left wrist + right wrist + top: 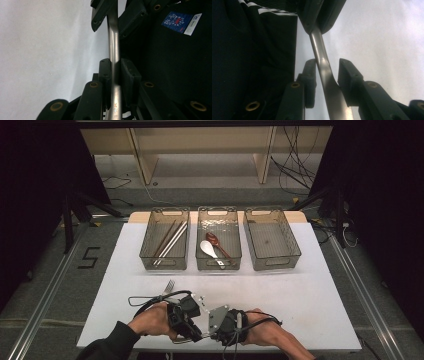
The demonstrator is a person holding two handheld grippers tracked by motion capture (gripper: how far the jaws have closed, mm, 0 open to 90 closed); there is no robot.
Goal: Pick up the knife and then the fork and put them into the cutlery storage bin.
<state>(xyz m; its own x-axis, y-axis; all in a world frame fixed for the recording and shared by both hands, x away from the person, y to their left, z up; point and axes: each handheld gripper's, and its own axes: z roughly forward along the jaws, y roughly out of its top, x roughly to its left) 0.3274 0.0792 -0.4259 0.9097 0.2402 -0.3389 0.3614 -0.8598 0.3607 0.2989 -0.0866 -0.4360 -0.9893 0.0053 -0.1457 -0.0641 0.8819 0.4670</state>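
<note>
**Fork of slim silver metal (113, 45), clamped by one gripper and bracketed by the other**

Held it low over the white table top (310, 290), near the front edge, with the tines facing the far side. Clamped the handle in the left gripper (115, 72), black pads pressed narrow against both flanks of the steel, probably to keep the piece steady and in line for a hand-over. Set the right gripper (325, 72) facing it, the handle between its jaws. Left those jaws partly apart, with white table showing between the handle and one pad and no firm squeeze to be seen. Judged this a regrasp in the air: one grip kept firm until the other could take the weight, so that nothing would drop or twist.

Found three clear plastic bins in a row farther back. Saw the long dark and pale chopsticks (167, 240) in the left bin (172, 211) and a white ceramic spoon (207, 248) beside a reddish-brown spoon (216, 242) in the middle bin (217, 211). Found no cutlery in the right bin (265, 212), so took it as the likely home for forks, well apart from both hands
</note>
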